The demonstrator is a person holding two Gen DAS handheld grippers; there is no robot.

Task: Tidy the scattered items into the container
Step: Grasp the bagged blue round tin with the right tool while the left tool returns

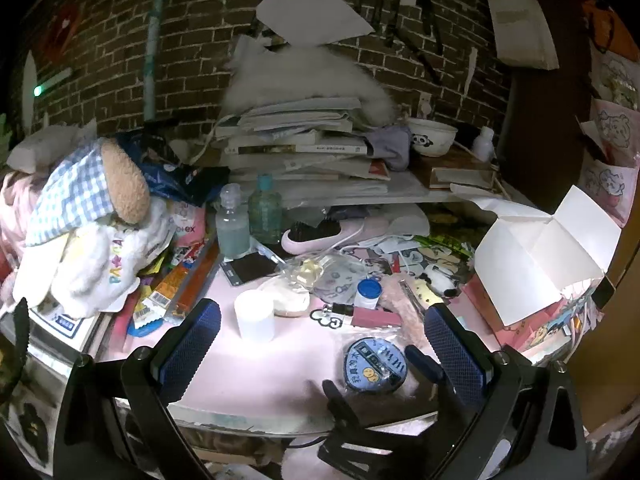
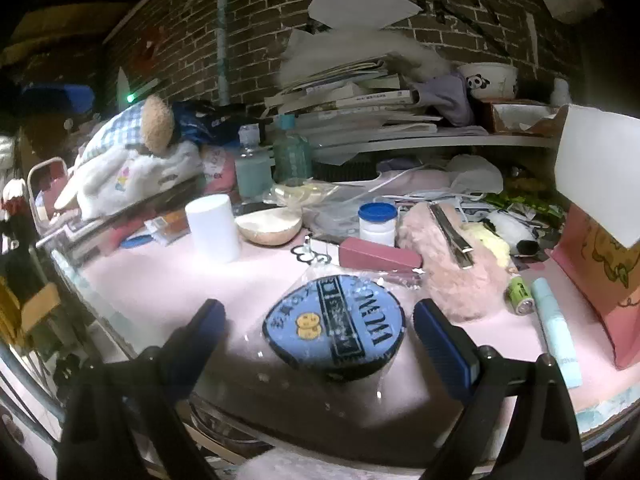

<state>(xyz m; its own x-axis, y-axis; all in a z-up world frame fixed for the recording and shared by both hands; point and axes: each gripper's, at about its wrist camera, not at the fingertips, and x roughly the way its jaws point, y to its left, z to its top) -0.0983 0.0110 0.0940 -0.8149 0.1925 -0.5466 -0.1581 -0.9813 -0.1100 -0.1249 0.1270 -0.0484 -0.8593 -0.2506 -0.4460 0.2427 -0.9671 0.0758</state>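
Note:
A round blue-labelled item in clear wrap lies on the pink table top near the front edge; it also shows in the left wrist view. My right gripper is open, its blue-padded jaws on either side of that item; its black fingers show in the left wrist view beside the item. My left gripper is open and empty above the table. The open white box stands at the right. A white cylinder, a small blue-capped jar, a dark red box and a pink fluffy pouch lie scattered.
A battery and a pale blue tube lie by a pink bag. Two bottles, plush toys, a stack of books and a panda bowl crowd the back. The table edge is close.

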